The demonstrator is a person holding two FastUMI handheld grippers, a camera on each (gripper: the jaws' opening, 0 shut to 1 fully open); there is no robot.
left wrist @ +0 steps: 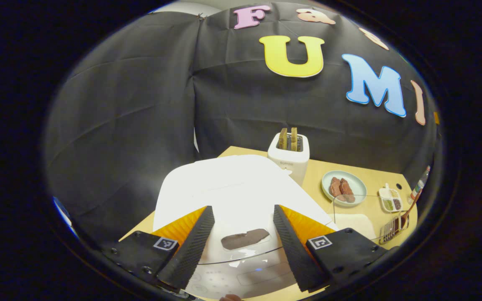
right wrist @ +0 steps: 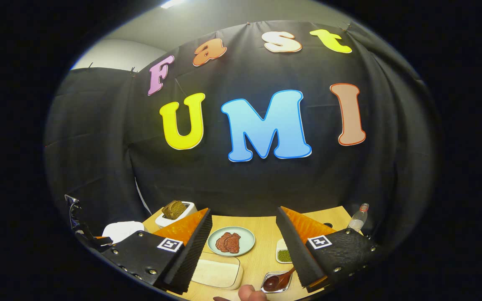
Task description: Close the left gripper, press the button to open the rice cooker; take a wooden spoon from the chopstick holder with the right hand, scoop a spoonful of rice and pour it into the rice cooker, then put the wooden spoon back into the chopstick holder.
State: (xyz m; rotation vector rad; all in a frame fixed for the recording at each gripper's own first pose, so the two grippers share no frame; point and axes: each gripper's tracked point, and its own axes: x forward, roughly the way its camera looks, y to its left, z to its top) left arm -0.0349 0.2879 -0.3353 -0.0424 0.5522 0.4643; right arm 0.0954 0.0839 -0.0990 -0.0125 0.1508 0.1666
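Left gripper view: toaster [left wrist: 288,156] lettering too blurred to read.
Left tongs [left wrist: 243,244]: open, rice cooker [left wrist: 228,192] just beyond.
Right tongs [right wrist: 244,251]: open, wooden spoon [right wrist: 278,282] below them.

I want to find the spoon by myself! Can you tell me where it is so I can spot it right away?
Start at the big white rice cooker and look past it to the round plate of brown food. Nearer the table's front edge stands a small wire chopstick holder. The wooden spoon is the one dark reddish-brown handle sticking up out of it, tilted.
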